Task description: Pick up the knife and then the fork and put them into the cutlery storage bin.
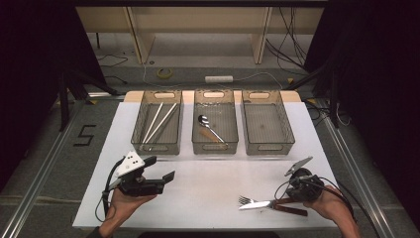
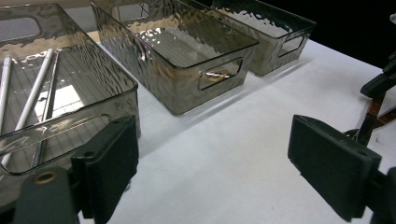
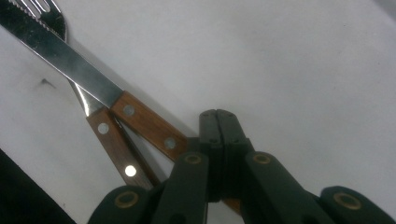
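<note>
A knife (image 1: 253, 204) and a fork (image 1: 244, 200), both with wooden handles, lie side by side on the white table near its front right. My right gripper (image 1: 288, 197) is low over their handle ends, its jaws pressed together with nothing between the pads. In the right gripper view the knife (image 3: 70, 60) crosses over the fork (image 3: 109, 137), and the knife's handle runs under the shut right gripper (image 3: 217, 122). My left gripper (image 1: 159, 168) is held above the front left of the table, jaws wide apart and empty; the left gripper (image 2: 215, 144) faces the bins.
Three clear bins stand in a row at the back. The left bin (image 1: 143, 121) holds pale sticks (image 1: 161, 121), the middle bin (image 1: 195, 124) holds a spoon (image 1: 205, 122) and a wooden-handled piece, and the right bin (image 1: 285, 124) holds nothing. The table edge (image 1: 198, 227) is near my hands.
</note>
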Motion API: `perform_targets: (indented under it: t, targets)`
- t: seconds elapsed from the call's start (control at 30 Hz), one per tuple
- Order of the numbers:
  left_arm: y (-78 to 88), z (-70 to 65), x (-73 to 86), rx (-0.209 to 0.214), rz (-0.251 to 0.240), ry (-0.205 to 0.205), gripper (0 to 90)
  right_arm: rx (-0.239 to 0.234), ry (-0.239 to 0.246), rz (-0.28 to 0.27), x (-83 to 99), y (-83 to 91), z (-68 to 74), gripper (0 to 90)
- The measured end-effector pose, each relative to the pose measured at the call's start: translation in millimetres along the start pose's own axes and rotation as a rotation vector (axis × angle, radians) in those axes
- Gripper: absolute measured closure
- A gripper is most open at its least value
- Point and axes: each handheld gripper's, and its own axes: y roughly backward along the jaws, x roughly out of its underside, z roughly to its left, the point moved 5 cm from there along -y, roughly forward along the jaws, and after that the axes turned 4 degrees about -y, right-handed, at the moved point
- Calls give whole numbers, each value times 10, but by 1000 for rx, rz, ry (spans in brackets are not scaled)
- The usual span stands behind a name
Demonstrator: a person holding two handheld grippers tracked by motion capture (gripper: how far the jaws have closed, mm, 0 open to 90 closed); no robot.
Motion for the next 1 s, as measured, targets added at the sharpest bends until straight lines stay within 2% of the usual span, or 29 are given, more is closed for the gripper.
perform_targets:
  t: [0.13,0.2,0.27,0.37,0.43,0.5,0.6,0.8,0.9,1.0]
  targets:
    - [1,3,0,-1,-1,0,159,0,11,24,0,-12,5,900]
    - [2,3,0,-1,-1,0,159,7,36,33,-7,-11,10,900]
    - [6,3,0,-1,-1,0,159,4,68,20,-16,25,13,828]
    - [7,10,3,-3,-1,1,159,-26,172,7,-23,112,74,675]
    - [11,10,2,-2,-1,4,159,-30,223,17,-30,151,105,638]
    - [12,11,3,-4,0,-1,159,-41,253,22,-38,171,123,582]
    - [13,11,5,-5,1,-2,159,-52,272,39,-43,167,126,485]
    - [16,13,7,-6,2,-1,159,-58,306,57,-36,118,110,444]
    - [17,12,6,-6,1,-1,159,-54,348,65,-41,71,116,446]
    - [19,12,8,-7,1,1,159,-51,365,93,-47,48,148,462]
